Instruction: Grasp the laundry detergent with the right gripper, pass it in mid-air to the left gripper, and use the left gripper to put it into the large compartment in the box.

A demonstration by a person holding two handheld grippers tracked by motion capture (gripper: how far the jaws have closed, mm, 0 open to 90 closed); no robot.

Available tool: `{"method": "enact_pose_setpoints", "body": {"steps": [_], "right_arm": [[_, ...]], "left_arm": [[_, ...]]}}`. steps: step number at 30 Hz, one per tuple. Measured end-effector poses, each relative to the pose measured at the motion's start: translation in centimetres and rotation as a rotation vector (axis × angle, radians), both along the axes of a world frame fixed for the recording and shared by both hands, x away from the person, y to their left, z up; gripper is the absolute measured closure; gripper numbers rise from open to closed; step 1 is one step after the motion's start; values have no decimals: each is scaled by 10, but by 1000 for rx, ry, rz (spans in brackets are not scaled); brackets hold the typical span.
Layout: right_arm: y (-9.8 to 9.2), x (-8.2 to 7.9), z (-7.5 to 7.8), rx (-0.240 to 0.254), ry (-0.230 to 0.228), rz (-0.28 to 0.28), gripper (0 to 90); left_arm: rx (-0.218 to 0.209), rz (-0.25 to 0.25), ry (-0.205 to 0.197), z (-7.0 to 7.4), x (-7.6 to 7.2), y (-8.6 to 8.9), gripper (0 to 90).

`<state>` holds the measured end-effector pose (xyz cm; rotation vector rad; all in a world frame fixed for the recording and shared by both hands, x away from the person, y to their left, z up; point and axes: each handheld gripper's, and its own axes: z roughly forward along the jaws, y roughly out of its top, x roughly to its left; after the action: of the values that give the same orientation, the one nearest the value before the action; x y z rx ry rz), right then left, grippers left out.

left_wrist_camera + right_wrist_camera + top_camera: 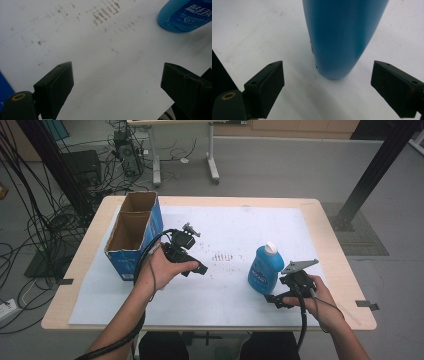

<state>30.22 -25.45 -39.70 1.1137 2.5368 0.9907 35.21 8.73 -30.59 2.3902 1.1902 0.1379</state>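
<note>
Table (330, 235) of light wood carries a white sheet (250, 225) that covers most of its top, marked near the middle with a patch of small brown smudges (225, 256). At the far left of the sheet stands an open blue cardboard box (134, 234) with a brown inside, split into two compartments, one behind the other.

Right of centre stands a blue plastic bottle with a white cap (265, 270), upright, its printed label facing the near side. In the left gripper view its base (185, 16) sits at the far right, well apart from that gripper's jaws. In the right gripper view the bottle's blue side (342, 37) rises in the middle, between the two jaws but touching neither.

The left hand (162, 270) holds the black left gripper (199, 268) over the sheet, just right of the box, pointing toward the bottle. Its jaws stand wide apart with nothing between them but the white sheet.

The right hand (320, 297) holds the black right gripper (274, 300) just near and right of the bottle, a grey three-cornered plate (299, 265) on top. Its jaws are also spread wide, holding nothing, with the bottle's base just ahead of them.
</note>
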Motion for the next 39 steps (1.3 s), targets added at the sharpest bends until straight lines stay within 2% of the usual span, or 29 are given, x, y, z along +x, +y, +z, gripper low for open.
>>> {"method": "enact_pose_setpoints", "body": {"steps": [5, 10, 12, 18, 23, 26, 29, 39], "right_arm": [[0, 0, -7, 29, -30, -10, 113], [-5, -1, -13, 88, -73, -34, 112], [-7, -3, -15, 116, -110, -46, 111], [-9, -5, -20, 182, -148, -54, 108], [-7, -7, -24, 206, -174, -54, 97], [-7, -7, -26, 213, -209, -70, 96], [-7, -7, -28, 235, -230, -73, 96], [-8, -8, -36, 303, -281, -100, 99]], "left_arm": [[-17, 11, -11, -2, -3, 4, 114], [-29, 31, -23, -5, -6, 8, 114], [-32, 33, -23, -7, -8, 9, 114], [-29, 33, -20, -12, -12, 9, 114], [-32, 41, -20, -15, -15, 12, 114], [-36, 43, -18, -17, -16, 14, 114], [-62, 41, -5, -18, -17, 15, 114], [-59, 39, -2, -22, -20, 17, 114]]}}
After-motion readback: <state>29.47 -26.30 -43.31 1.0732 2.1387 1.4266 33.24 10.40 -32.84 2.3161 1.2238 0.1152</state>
